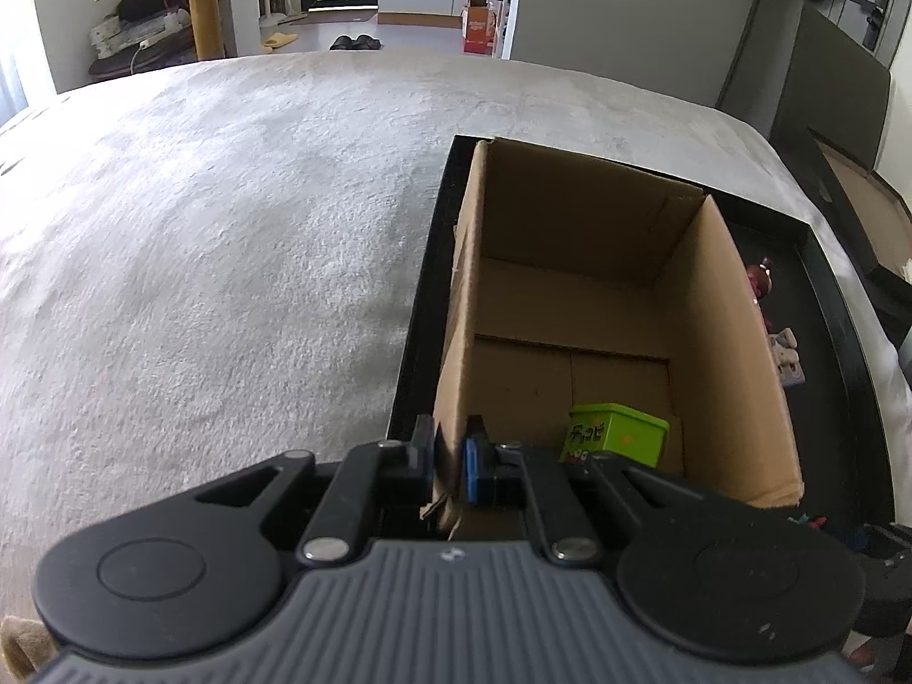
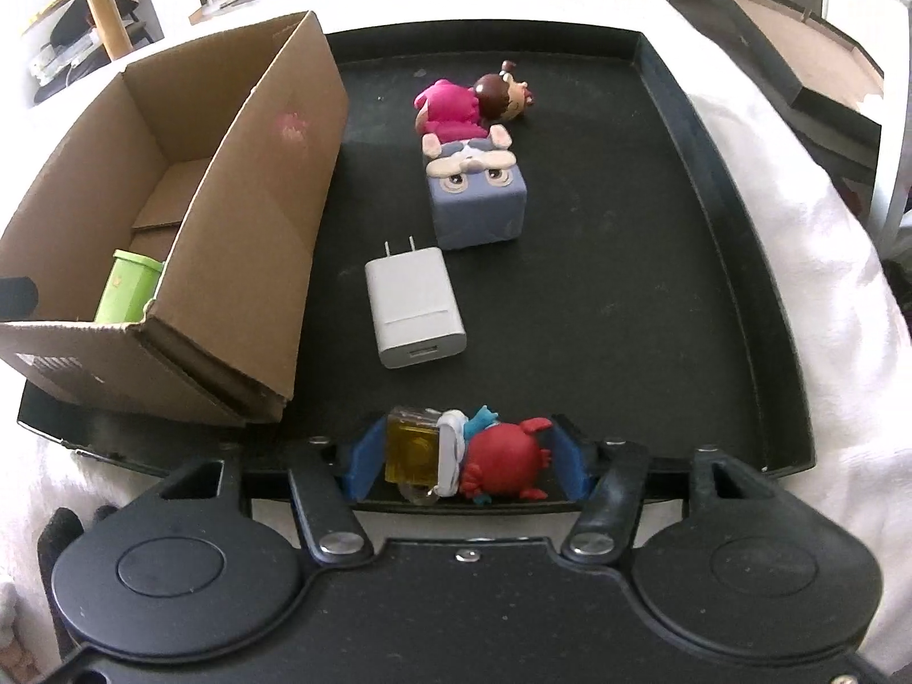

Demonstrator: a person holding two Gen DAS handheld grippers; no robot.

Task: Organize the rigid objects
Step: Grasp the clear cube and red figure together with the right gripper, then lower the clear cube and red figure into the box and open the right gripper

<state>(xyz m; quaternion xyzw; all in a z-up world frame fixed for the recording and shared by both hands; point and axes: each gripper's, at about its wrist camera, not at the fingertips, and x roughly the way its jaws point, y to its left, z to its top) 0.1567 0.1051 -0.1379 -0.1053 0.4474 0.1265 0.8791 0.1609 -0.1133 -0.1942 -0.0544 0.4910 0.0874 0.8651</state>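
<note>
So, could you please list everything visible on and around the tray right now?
tray: 1, black, on the white cloth.
cardboard box: 1, brown, tray's left side.
green box: 1, inside the cardboard box.
charger: 1, white, tray centre.
cube toy: 1, grey-blue, beyond the charger.
doll: 1, pink, lying beyond the cube toy.
red figure: 1, with yellow block, tray's near edge.
left gripper: shut on the box wall.
right gripper: around the red figure.

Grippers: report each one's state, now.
Left gripper: shut on the cardboard box wall.
Right gripper: shut on the red figurine.
</note>
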